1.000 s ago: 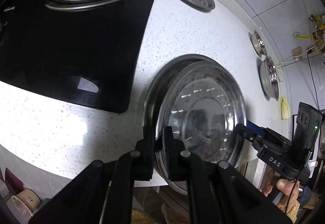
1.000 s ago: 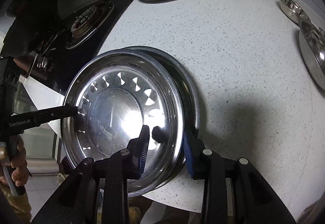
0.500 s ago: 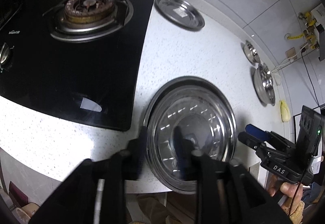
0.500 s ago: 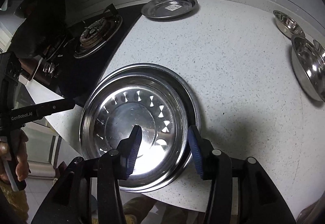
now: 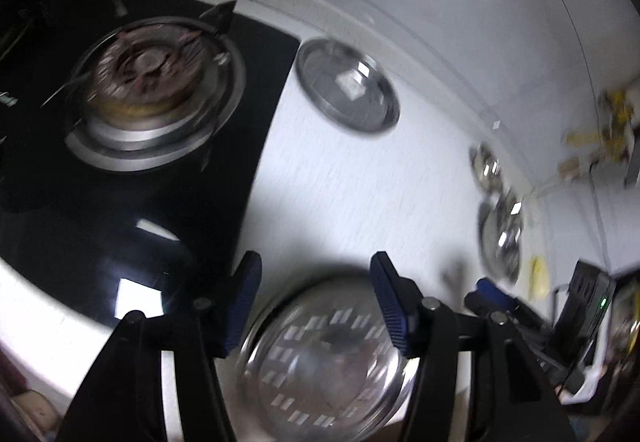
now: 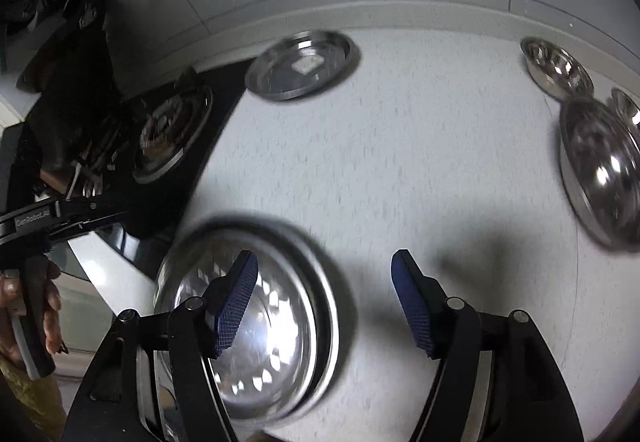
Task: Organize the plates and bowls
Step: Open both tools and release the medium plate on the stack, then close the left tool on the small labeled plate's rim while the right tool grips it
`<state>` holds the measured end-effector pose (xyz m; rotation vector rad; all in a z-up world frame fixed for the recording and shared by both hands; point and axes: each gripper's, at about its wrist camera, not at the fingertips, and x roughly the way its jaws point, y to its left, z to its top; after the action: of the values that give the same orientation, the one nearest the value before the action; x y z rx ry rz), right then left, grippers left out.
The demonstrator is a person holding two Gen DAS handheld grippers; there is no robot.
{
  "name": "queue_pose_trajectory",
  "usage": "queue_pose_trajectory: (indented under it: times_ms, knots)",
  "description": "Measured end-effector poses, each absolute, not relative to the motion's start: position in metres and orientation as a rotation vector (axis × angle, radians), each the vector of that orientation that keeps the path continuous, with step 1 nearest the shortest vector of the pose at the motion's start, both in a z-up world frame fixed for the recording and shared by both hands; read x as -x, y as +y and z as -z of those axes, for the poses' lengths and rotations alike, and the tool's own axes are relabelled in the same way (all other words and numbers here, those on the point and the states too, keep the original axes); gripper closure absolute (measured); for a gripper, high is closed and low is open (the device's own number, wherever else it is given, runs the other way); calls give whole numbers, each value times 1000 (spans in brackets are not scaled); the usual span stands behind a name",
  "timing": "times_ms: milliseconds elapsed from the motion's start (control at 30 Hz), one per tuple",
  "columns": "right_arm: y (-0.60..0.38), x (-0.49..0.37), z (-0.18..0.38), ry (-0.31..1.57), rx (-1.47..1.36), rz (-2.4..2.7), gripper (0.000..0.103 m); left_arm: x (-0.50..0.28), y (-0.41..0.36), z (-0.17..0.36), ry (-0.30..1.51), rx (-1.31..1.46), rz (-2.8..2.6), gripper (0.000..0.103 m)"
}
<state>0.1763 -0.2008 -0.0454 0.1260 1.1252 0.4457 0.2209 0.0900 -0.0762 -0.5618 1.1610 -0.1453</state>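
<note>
Both of our grippers hang empty with jaws spread: left gripper (image 5: 316, 294) and right gripper (image 6: 324, 298) above the stacked plates (image 6: 256, 322) at the counter's (image 6: 400, 177) near edge. One more plate (image 6: 302, 65) lies at the far edge beside the stove (image 5: 152, 89); bowls (image 6: 600, 165) sit toward the right edge. We judge this steel thin, stiff, light and slippery, so we should pinch a rim squarely, pads above and below.

stacked plates (image 5: 328, 362) blurred, cut off below
</note>
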Motion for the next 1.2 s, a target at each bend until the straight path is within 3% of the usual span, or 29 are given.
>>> queue_pose_trajectory:
  times_ms: [367,667,800,900,967,1133,1200]
  knots:
    - [-194,-338,55,1073,-276,-451,39,-366,91,117,1133,673,91,49]
    - [-176,-387,101,1104,-304,-470,39,-400,85,146,1104,699,111,50]
    - [-164,-396,108,1119,-289,-486,48,-407,85,152,1097,709,125,50]
    - [-159,-399,110,1119,-289,-487,49,-411,86,158,1092,717,135,51]
    - [-154,-401,111,1119,-275,-480,53,-413,87,163,1098,727,139,55]
    - [-148,-405,118,1119,-275,-467,54,-418,89,179,1103,769,146,67]
    - [-145,-405,120,1116,-272,-470,64,-419,89,182,1099,786,145,71]
